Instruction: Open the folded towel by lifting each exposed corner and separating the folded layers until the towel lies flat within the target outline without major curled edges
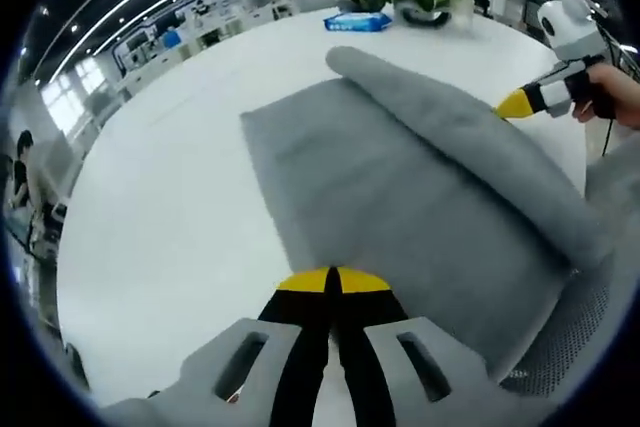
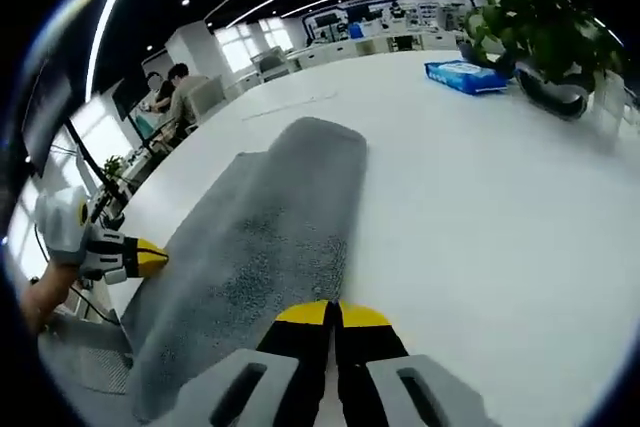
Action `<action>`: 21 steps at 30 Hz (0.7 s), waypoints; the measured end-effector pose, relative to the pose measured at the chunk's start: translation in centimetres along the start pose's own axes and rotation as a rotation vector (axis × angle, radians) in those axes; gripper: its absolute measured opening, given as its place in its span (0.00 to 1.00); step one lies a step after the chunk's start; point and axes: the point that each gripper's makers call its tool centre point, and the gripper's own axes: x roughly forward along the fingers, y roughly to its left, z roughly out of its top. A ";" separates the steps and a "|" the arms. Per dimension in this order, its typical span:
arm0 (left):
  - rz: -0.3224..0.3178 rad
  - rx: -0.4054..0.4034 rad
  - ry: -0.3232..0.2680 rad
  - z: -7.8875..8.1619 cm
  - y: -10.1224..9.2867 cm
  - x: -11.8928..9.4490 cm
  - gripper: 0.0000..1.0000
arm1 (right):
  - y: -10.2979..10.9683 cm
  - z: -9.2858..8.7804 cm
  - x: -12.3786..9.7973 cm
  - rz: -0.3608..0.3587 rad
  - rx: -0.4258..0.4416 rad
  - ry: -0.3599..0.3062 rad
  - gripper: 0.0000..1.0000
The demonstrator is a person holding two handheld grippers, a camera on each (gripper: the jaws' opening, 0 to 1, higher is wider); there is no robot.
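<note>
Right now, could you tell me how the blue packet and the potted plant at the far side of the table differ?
The blue packet lies flat and low on the white table; the potted plant stands tall. The packet is blue and boxy, the plant leafy green in a dark pot. Both sit beyond the grey towel.

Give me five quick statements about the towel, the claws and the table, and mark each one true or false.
1. The grey towel lies fully flat, with no fold. False: a folded layer forms a thick roll along one side.
2. The left claw has its jaws closed at the towel's edge. True.
3. The table is white. True.
4. A red box sits beside the potted plant. False: the pack there is blue.
5. The right claw is wide open above bare table. False: its jaws are together at the towel's edge.
</note>
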 end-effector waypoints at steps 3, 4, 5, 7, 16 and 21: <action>0.025 -0.002 0.011 -0.4 0.8 -0.2 0.00 | -0.4 -0.1 -0.2 -0.013 -0.003 0.006 0.00; 0.028 -0.017 0.014 -0.6 1.0 -0.3 0.00 | -0.5 -0.1 -0.2 -0.017 -0.006 0.007 0.00; 0.030 -0.022 0.015 -0.7 1.2 -0.3 0.00 | -0.8 -0.2 -0.3 -0.028 -0.010 0.007 0.00; 0.040 -0.038 0.021 -0.9 1.5 -0.4 0.00 | -1.3 -0.3 -0.5 -0.045 -0.018 0.013 0.00; 0.115 -0.075 0.063 -2.1 3.4 -1.1 0.00 | -3.1 -0.8 -1.2 -0.120 -0.046 0.039 0.00; 0.128 -0.127 0.073 -2.6 4.2 -1.4 0.00 | -3.5 -1.1 -1.6 -0.136 -0.025 0.048 0.00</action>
